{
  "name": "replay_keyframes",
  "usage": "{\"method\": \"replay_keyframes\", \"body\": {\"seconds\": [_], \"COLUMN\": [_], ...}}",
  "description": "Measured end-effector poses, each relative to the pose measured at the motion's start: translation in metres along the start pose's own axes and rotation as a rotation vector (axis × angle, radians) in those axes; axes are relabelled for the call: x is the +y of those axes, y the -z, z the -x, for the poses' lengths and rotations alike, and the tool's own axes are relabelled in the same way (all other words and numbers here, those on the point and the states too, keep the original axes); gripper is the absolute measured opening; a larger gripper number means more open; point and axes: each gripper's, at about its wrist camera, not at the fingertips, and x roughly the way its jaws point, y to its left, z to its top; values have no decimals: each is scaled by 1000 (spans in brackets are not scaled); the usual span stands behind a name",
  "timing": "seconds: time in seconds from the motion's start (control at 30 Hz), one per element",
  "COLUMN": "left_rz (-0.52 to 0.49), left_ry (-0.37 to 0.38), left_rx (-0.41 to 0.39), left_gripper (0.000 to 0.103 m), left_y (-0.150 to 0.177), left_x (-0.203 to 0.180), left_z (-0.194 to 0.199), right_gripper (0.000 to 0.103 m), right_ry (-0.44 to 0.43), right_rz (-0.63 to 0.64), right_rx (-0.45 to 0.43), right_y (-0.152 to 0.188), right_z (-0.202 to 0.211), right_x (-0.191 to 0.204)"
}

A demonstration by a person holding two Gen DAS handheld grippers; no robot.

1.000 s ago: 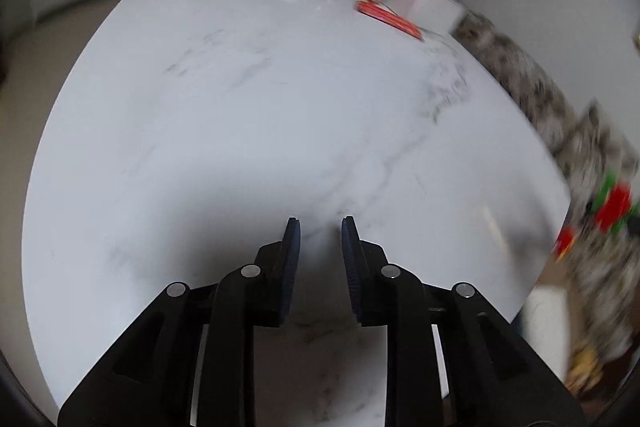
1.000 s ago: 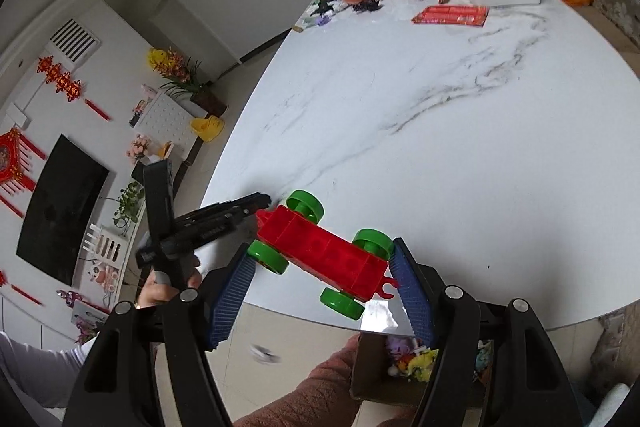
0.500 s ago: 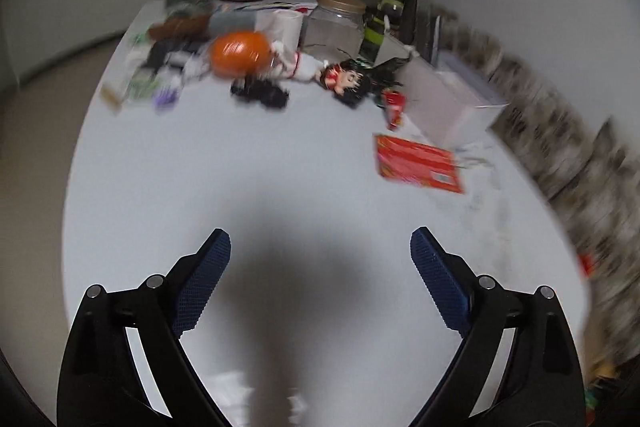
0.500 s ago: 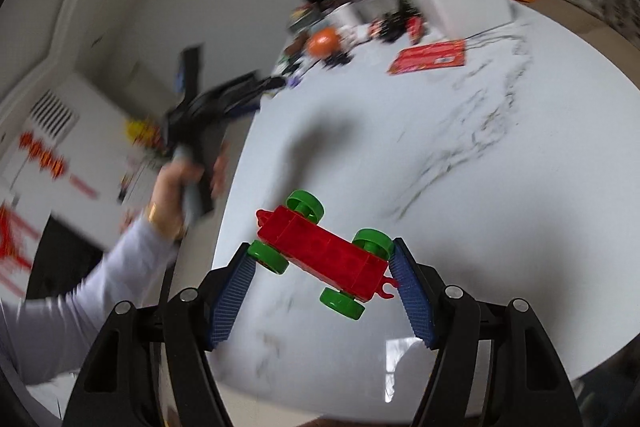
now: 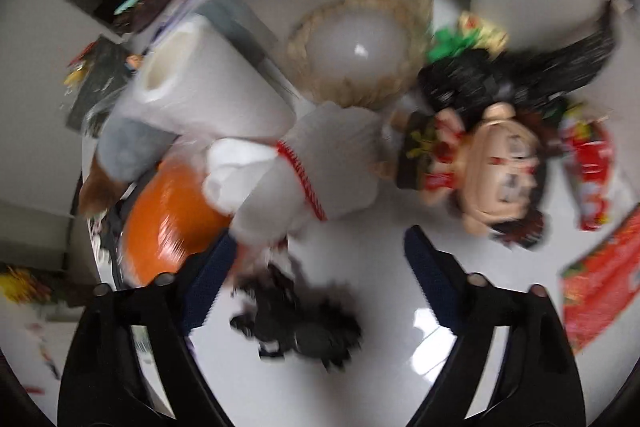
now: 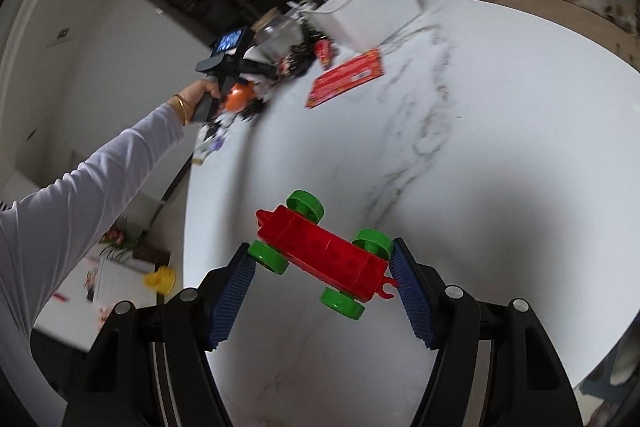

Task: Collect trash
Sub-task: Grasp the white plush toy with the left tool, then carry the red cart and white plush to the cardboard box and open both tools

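A black crumpled scrap is seen lying on the white marble table between the fingers of the left gripper; what it is made of cannot be told, the whole left wrist view being smeared by blur. The jaws of this gripper are closing, yet the scrap is touched by neither pad. Just beyond it a doll in white, an orange ball and a paper roll are crowded together — their edges cannot be made out. In the right wrist view a red toy car with green wheels is clamped between the pads of the right gripper, above the table, while the left gripper is shown far off, held by a hand and partly hidden among clutter
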Motion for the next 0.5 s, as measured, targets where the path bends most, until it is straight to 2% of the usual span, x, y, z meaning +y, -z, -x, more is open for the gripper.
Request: {"method": "replay_keyframes", "body": {"seconds": [0.03,0.07,0.13,0.2,0.33,0.43,0.5], "left_rz": [4,19,56,51,79,95,121], "left_ry": [11,17,46,45,133,163,202], "left_rx": [28,22,6,-13,-90,-143,-196], "left_gripper": [55,42,35,23,15,8,8], "left_y": [-2,-3,-3,4,36,61,86], "left_x": [1,4,12,14,24,28,30], "left_z": [-11,-13,-15,-13,11,39,66], "right_gripper": [68,67,68,68,67,67,67], "right_ry": [11,22,33,39,24,-1,-24], "right_rz": [-13,-26,-34,-23,1,29,53], "right_rx": [-3,-4,1,7,9,4,3], "right_y": [0,0,0,-2,-7,-15,-19], "right_z": [0,-2,-5,-8,-8,-5,-1], "right_x": [-3,-6,-6,-3,9,19,26]}}
